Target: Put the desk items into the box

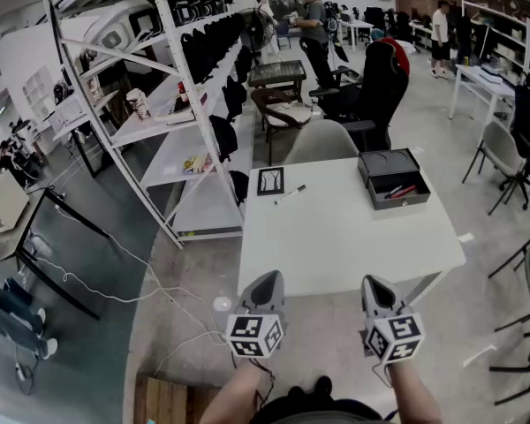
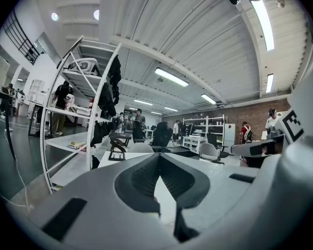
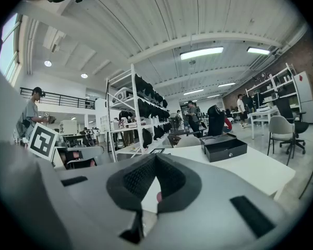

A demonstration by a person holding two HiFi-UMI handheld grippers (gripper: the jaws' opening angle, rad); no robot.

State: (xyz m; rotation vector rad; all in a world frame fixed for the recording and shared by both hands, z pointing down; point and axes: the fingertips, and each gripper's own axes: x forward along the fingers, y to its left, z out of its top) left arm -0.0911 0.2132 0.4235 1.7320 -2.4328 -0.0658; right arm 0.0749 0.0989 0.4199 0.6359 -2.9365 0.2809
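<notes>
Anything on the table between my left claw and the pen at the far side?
Nothing: the head view shows only bare white table between the left claw and the pen.

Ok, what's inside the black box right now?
The black box holds a red pen-like item and a pale slim item beside it. Its near wall hides the rest of the floor.

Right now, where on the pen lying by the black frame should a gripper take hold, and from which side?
Probably mid-barrel, from above, jaws across its thin width: the pen lies flat and slanted on the table. Come from its right, since the black frame sits close on its left.
</notes>
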